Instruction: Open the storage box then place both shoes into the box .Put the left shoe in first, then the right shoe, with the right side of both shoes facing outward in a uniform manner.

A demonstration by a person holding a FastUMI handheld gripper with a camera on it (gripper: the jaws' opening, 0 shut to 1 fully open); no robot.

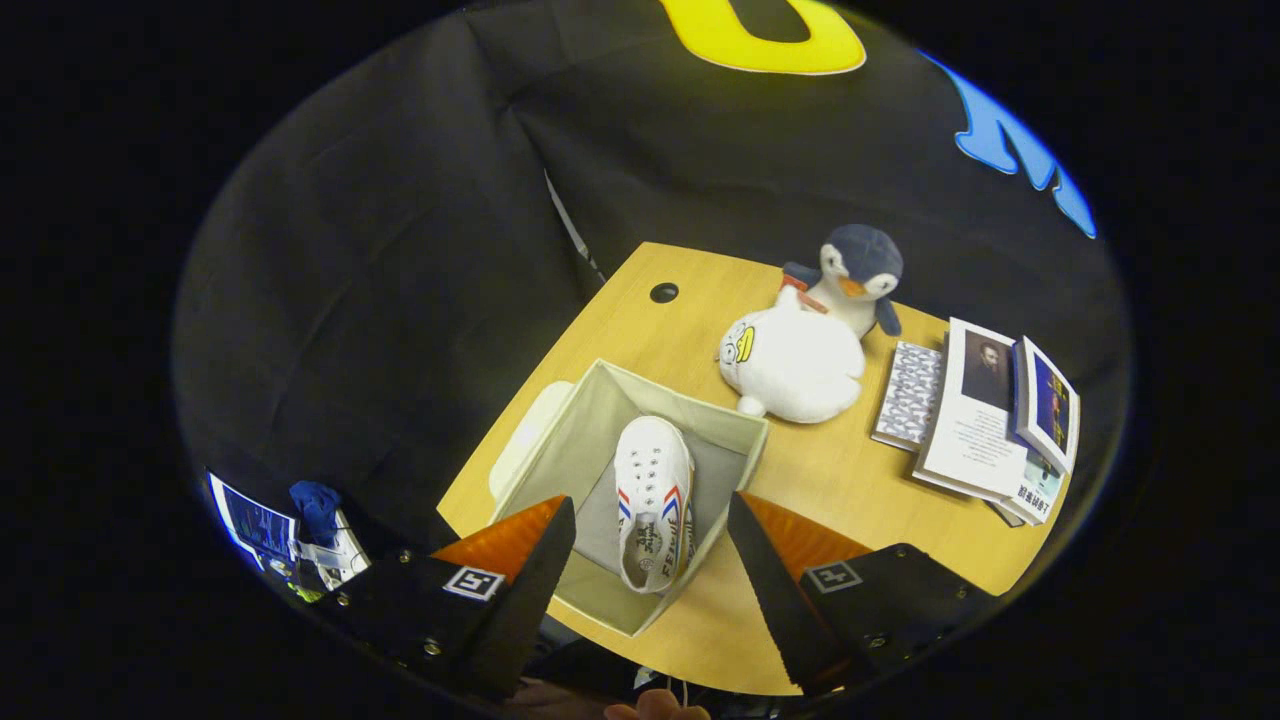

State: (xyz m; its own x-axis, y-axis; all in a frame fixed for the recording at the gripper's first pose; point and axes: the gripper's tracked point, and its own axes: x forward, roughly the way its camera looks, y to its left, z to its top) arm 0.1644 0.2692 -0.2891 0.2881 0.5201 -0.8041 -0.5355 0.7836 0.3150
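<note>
Tongs (650, 560) hang wide open and empty above the fabric storage box (560, 440), where one white sneaker (652, 500) already lies, so crowding in the second could snag its soft wall.

place: staged booth, home-like desk | cues: black cloth wall behind wooden desk (620, 340); plush toys (795, 365) centre; books (985, 420) at right

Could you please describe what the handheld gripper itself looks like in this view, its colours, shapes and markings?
The gripper has two wedge-shaped fingers, black on their inner faces and orange on their outer sides. Each tapers from a black housing fastened with small silver screws. Both housings carry a square black-and-white marker tag. No cables are visible.
</note>
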